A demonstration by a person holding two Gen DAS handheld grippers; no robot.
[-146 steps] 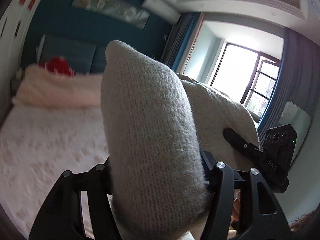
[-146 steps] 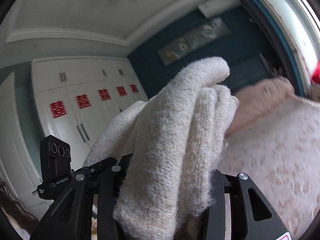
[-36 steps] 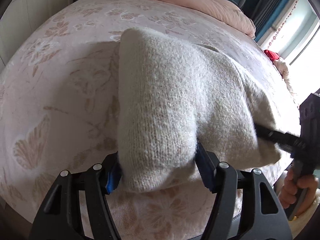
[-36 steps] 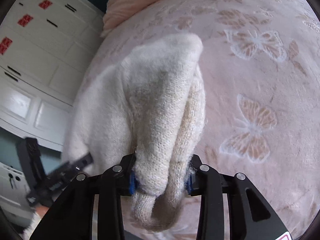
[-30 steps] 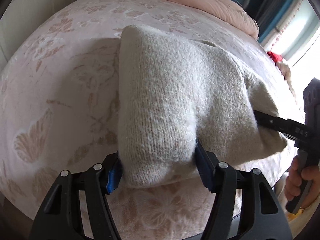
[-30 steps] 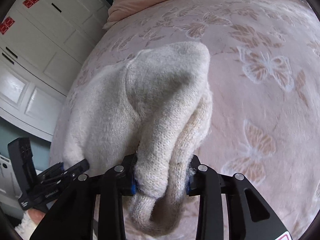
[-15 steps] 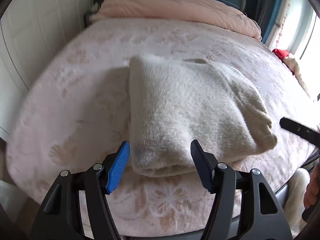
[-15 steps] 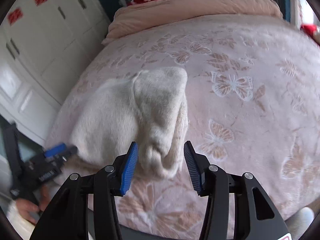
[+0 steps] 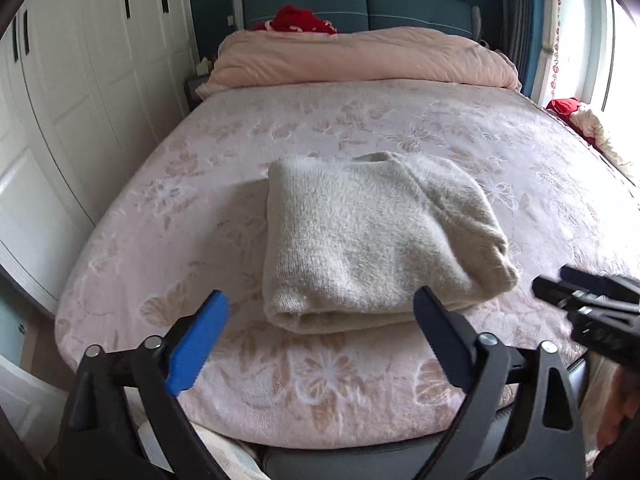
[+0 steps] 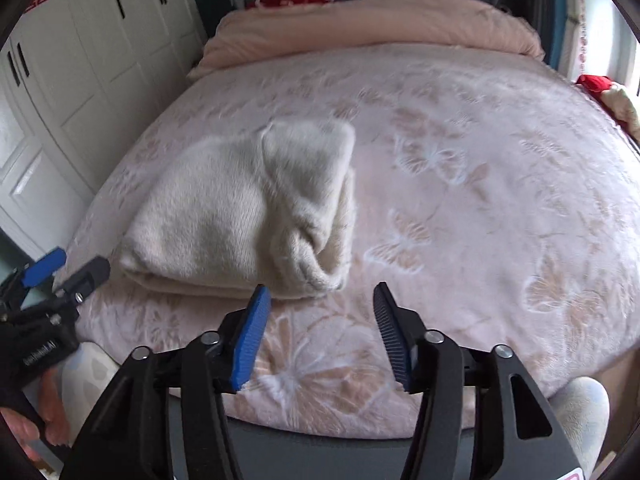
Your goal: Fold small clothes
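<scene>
A cream knit sweater (image 9: pixel 372 240) lies folded into a thick rectangle on the bed (image 9: pixel 360 128), near the foot edge and toward the wardrobe side, resting on the pink butterfly-patterned blanket (image 10: pixel 480 200); the left tool (image 9: pixel 320 312) hangs just short of the sweater's near fold with its blue-padded jaws spread wide and nothing between them; the right tool (image 10: pixel 320 304) sits released as well, jaws apart, close to the sweater's near right corner without touching it; a rolled pink duvet (image 9: pixel 360 60) lies across the head of the bed, with a red garment (image 9: pixel 298 20) behind it against the blue headboard (image 9: pixel 360 4); white wardrobe doors (image 9: pixel 100 60) line the left wall
</scene>
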